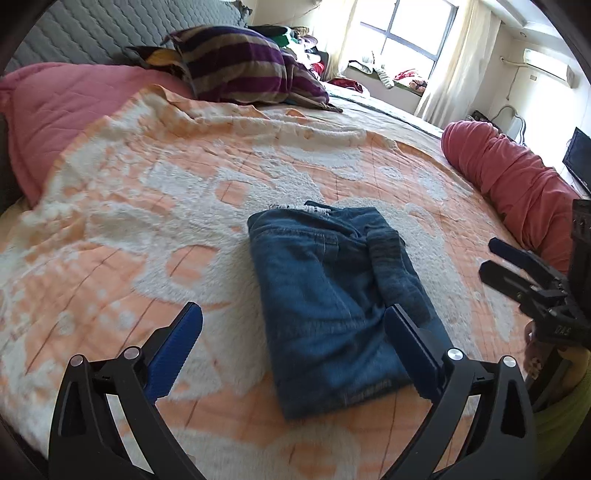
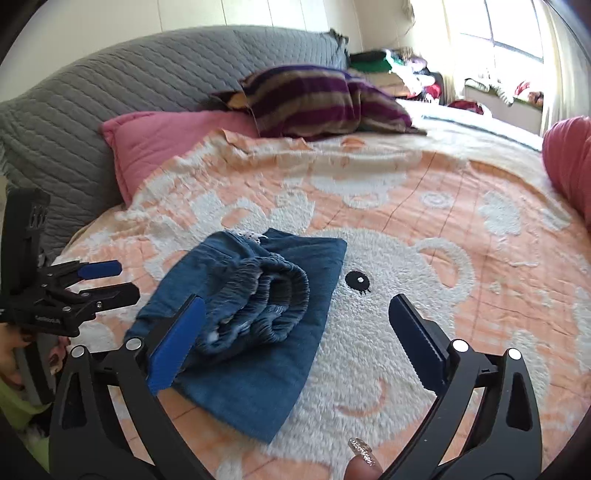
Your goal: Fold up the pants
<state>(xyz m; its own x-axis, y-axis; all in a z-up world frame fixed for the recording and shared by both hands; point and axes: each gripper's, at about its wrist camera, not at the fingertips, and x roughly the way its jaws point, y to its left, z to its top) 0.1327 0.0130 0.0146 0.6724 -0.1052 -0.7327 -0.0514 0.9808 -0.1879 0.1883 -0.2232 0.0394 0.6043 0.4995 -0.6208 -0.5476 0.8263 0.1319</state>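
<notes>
on the blanket (image 1: 147,206), folded jeans (image 1: 332,295) lie free; both grippers (image 1: 291,354) (image 2: 295,343) gape empty, striped pillow (image 1: 243,62) apparently well behind.

One pair of blue denim pants (image 1: 332,295) lies folded into a single bundle on one bed, which is covered by one fluffy orange-and-white patterned blanket (image 1: 147,206). Two black tools with blue pads are in view: the left tool (image 1: 293,350) and the right tool (image 2: 297,338). At the head of the bed there are one pink quilted pillow (image 2: 166,147) and one purple-and-tan striped pillow (image 2: 314,99). One red rolled bolster (image 1: 517,181) lies along the bed's edge. One grey quilted headboard (image 2: 110,81) stands behind. One window (image 1: 410,29) lights the room.
</notes>
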